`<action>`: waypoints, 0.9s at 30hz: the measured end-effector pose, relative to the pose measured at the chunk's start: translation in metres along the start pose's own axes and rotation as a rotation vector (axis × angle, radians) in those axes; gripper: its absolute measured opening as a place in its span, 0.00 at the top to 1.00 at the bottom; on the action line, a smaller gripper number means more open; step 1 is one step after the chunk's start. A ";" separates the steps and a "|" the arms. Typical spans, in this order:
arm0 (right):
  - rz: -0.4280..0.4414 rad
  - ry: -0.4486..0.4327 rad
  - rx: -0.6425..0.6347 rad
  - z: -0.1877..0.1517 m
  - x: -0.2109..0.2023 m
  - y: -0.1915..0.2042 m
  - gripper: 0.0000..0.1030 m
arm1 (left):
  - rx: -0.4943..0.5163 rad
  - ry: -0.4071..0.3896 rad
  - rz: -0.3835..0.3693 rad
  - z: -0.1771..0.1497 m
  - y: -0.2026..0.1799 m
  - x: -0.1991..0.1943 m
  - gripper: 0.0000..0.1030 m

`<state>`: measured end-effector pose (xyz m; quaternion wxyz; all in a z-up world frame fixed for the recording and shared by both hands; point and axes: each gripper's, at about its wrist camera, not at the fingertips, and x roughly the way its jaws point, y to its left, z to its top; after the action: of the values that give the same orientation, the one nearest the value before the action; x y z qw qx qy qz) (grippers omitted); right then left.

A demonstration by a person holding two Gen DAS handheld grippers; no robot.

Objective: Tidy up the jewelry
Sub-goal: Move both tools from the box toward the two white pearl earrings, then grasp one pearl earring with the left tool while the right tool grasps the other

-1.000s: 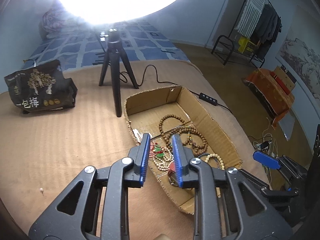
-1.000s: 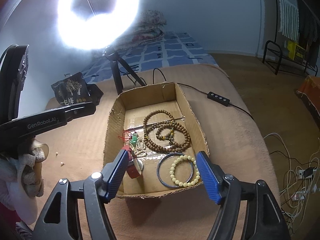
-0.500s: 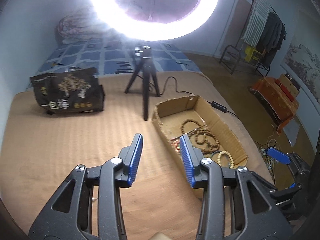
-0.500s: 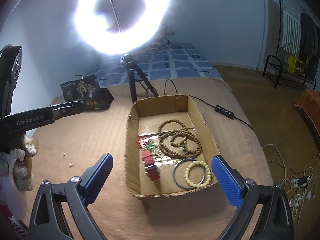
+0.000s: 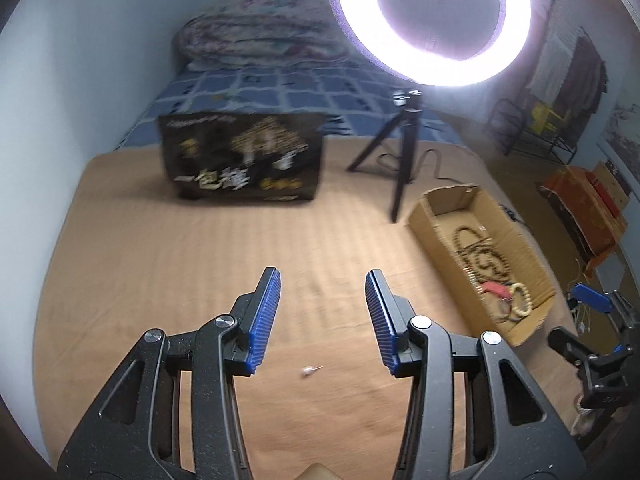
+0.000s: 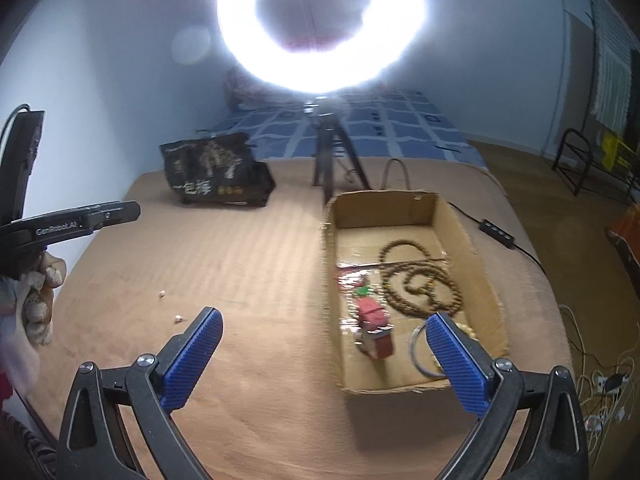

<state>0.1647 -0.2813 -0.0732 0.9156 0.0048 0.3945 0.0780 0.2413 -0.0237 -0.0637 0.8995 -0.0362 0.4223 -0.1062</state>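
Note:
A cardboard box holds brown bead strings, a red watch, a metal bangle and a pale bead bracelet. It also shows at the right of the left wrist view. My left gripper is open and empty above the tan bed cover, left of the box. A small pale earring lies just below its tips. In the right wrist view two such small pieces lie on the cover. My right gripper is open wide and empty, near the box's front left corner.
A ring light on a black tripod stands behind the box, its cable and switch trailing right. A black printed bag sits at the back left. A blue quilt lies beyond. Cables and a clothes rack are on the floor to the right.
My left gripper has swung left, away from over the box, and opened wider. My right gripper has opened much wider and pulled back to the left; the red watch now lies in the box.

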 end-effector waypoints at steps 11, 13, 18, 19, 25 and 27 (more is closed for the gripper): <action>0.100 0.065 -0.118 -0.004 0.036 0.066 0.00 | -0.094 0.063 0.028 -0.029 0.066 0.017 0.56; 0.123 0.078 -0.144 -0.005 0.045 0.078 0.01 | -0.103 0.072 0.025 -0.032 0.071 0.021 0.56; 0.188 0.119 -0.190 -0.011 0.065 0.104 0.09 | -0.110 0.109 0.010 -0.043 0.080 0.037 0.56; 0.197 0.127 -0.199 -0.011 0.069 0.108 0.12 | -0.110 0.117 0.005 -0.045 0.081 0.040 0.56; 0.266 0.186 -0.246 -0.019 0.098 0.134 0.26 | -0.101 0.174 -0.017 -0.056 0.082 0.060 0.67; 0.286 0.206 -0.271 -0.022 0.108 0.143 0.31 | -0.098 0.185 -0.023 -0.059 0.083 0.067 0.68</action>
<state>0.2020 -0.1258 -0.1562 0.8423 -0.0704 0.4672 0.2595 0.2503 0.0436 -0.1645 0.8524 -0.0752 0.5080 -0.0984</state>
